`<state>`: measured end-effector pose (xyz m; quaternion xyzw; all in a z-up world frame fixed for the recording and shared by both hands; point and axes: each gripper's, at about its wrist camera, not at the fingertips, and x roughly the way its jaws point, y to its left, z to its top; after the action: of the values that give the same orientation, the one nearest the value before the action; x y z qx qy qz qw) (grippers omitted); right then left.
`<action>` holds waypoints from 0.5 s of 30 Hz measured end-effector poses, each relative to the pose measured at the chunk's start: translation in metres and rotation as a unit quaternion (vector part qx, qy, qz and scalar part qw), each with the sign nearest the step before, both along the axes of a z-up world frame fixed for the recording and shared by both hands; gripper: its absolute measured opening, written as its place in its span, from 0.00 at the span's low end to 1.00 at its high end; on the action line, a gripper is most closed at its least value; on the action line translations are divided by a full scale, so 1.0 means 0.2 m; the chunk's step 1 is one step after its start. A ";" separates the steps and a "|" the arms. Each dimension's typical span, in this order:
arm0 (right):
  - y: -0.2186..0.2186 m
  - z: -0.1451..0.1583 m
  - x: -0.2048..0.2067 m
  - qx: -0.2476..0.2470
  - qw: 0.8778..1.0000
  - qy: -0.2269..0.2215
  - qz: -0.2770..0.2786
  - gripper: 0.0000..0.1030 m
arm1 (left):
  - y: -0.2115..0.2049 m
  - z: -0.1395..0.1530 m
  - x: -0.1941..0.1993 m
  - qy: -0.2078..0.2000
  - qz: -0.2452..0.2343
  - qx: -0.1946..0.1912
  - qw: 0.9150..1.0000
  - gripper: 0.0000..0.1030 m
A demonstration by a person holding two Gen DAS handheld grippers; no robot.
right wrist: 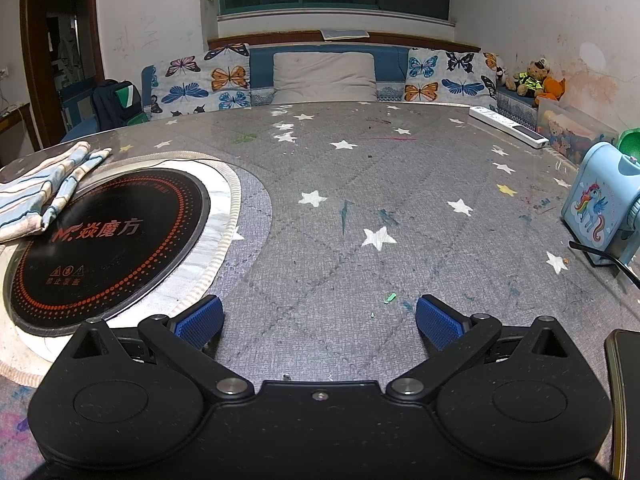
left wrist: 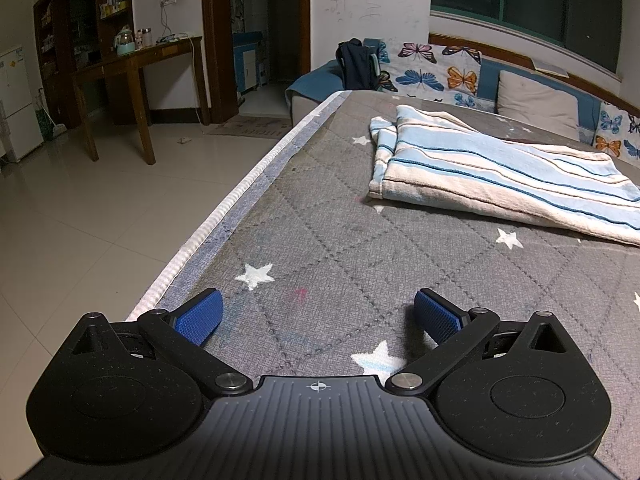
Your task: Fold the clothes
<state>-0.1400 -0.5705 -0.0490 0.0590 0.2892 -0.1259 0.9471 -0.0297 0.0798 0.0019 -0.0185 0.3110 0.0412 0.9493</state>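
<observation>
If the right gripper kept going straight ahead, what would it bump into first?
Probably nothing soon. The right gripper is open and points over bare tablecloth with stars. Far ahead sits the grey cushion on the sofa. The striped cloth lies off to its left.

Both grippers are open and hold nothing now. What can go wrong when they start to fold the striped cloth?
1. The striped cloth lies partly on the black induction cooktop; if that is hot, the cloth may scorch.
2. The cloth lies away from the left gripper and right gripper, so a grasp may catch one layer only.
3. Dragging it may sweep toward the table edge.
</observation>
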 end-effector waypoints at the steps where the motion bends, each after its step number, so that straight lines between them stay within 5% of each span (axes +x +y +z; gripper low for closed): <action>1: 0.00 0.00 0.00 0.000 1.000 0.000 0.000 1.00 | 0.00 0.00 0.00 0.000 0.000 0.000 1.000 1.00; 15: -0.01 0.01 -0.01 0.001 1.000 0.001 0.000 1.00 | -0.01 0.00 0.00 0.000 0.000 0.001 1.000 1.00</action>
<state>-0.1412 -0.5722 -0.0476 0.0594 0.2899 -0.1257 0.9469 -0.0300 0.0784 0.0019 -0.0176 0.3107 0.0418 0.9494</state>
